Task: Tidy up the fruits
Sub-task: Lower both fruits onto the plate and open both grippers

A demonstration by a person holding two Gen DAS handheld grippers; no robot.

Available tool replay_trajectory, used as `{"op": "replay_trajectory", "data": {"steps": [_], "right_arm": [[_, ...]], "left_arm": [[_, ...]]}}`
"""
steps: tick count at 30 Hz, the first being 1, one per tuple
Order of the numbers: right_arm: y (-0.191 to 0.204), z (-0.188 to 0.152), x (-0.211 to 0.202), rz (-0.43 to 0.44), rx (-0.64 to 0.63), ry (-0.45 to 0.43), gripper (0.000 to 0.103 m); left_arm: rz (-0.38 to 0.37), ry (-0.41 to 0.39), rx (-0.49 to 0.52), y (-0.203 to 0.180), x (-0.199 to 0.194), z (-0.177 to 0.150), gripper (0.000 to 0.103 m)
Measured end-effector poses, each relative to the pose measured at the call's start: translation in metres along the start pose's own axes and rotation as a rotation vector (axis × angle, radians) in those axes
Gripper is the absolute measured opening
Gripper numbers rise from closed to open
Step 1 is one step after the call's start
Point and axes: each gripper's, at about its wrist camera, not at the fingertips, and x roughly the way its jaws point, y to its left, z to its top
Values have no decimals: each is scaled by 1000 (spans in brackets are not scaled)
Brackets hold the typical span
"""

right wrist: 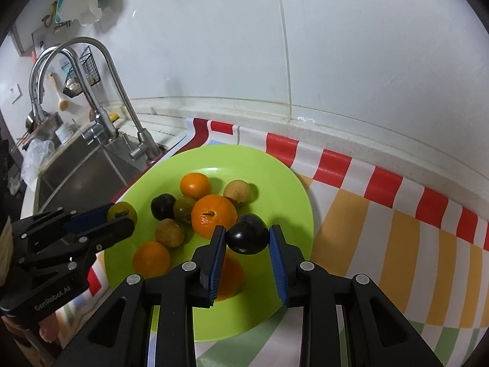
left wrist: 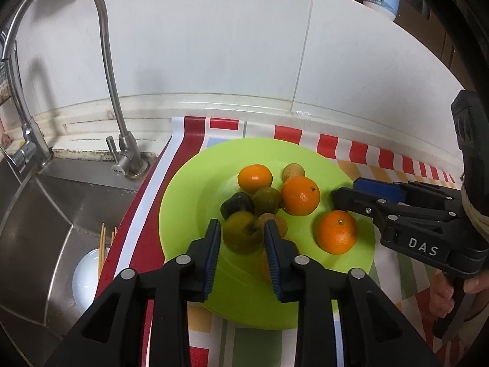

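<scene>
A round olive-green fruit [left wrist: 243,234] with a dark stem scar sits between the blue-padded fingers of the left gripper [left wrist: 243,238], which pinch it above the near middle of a round lime-green plastic plate [left wrist: 183,202]. A dark purple plum [right wrist: 248,234] is pinched the same way in the right gripper [right wrist: 247,238], over the plate's right half. On the plate lie four oranges, the largest [right wrist: 214,215] at its centre, together with another plum [right wrist: 163,206], a green fruit and brownish round fruits, all clustered and touching. The plate's right rim is bare. It rests on a red, white and yellow checked cloth [right wrist: 397,229], whose left edge meets a steel sink [left wrist: 45,214] with a curved tap [left wrist: 107,61].
</scene>
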Motion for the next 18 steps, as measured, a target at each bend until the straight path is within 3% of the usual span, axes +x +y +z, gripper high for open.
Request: {"op": "replay_trajectory", "data": {"steps": [2,10,11,16,18], "right_arm": [[-1,0,-2,-8,8,-10,39],[0,-4,-38,-40,23,-75,39],[0,-6,-44,-46,27,-84,43],[-2,-15,-84,-99,58,-143,49],[-3,-20,-101,-115,77,-165,58]], "left_arm": [[3,-6,2,-1,-2,1,30],[14,-57,20,-16,-34,5,39],[15,-66,23,-18,-39,6,40],[49,-127,32,-34,-71,6,59],[51,-155,38,-40,-83,4,63]]}}
